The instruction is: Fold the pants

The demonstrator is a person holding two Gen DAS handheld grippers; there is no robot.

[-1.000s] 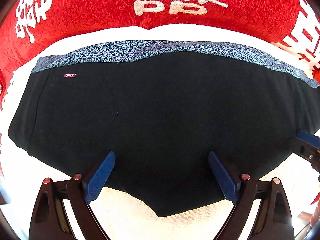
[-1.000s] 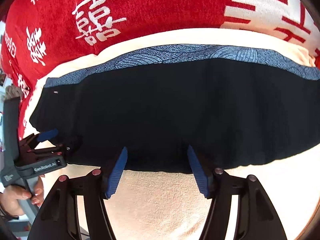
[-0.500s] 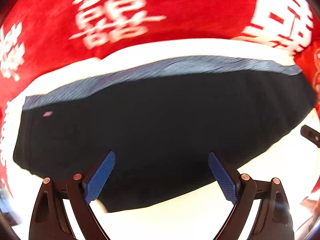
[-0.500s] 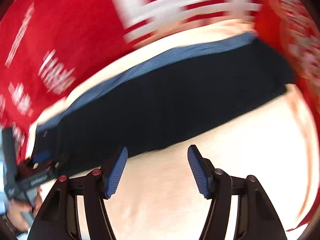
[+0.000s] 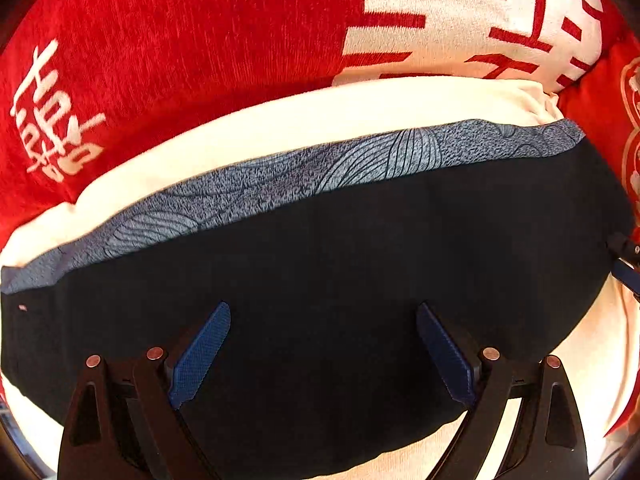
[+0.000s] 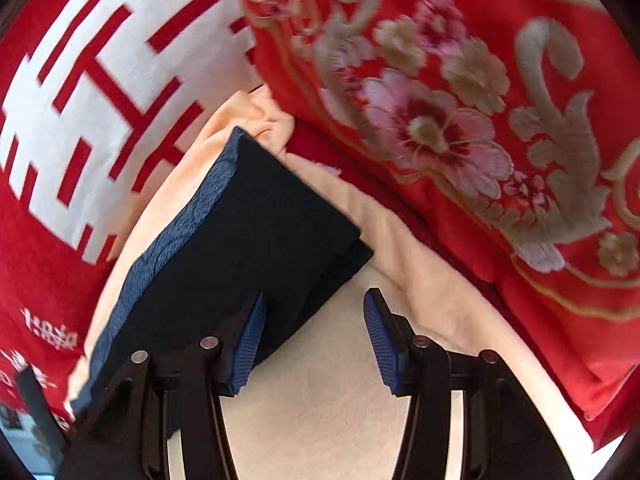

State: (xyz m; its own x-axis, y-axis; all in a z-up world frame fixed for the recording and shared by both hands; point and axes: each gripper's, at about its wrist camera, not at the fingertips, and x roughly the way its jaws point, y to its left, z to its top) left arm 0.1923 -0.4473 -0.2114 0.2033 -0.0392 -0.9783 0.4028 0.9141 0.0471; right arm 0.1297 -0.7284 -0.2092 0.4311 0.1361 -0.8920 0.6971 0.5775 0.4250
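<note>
Underneath all, a red blanket (image 5: 180, 60) with white woven characters, plush and matte; beside it in the right wrist view a satin-looking red quilt (image 6: 480, 120) embroidered with flowers. On top, a cream towel (image 5: 280, 120), nubby. On that, flat, the pants (image 5: 360, 260): black knit, soft and limp, probably light, with a blue-grey patterned band (image 5: 360, 160). Best pinched at a corner or hem, through all layers. Left claw (image 5: 322, 356) spread wide over the black cloth, gripping nothing; right claw (image 6: 312, 340) likewise spread, at the pants' end corner.

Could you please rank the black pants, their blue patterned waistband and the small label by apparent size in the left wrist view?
1. Pants, filling most of the frame.
2. Waistband, a long narrow strip.
3. Label, a tiny speck at the left edge.
</note>
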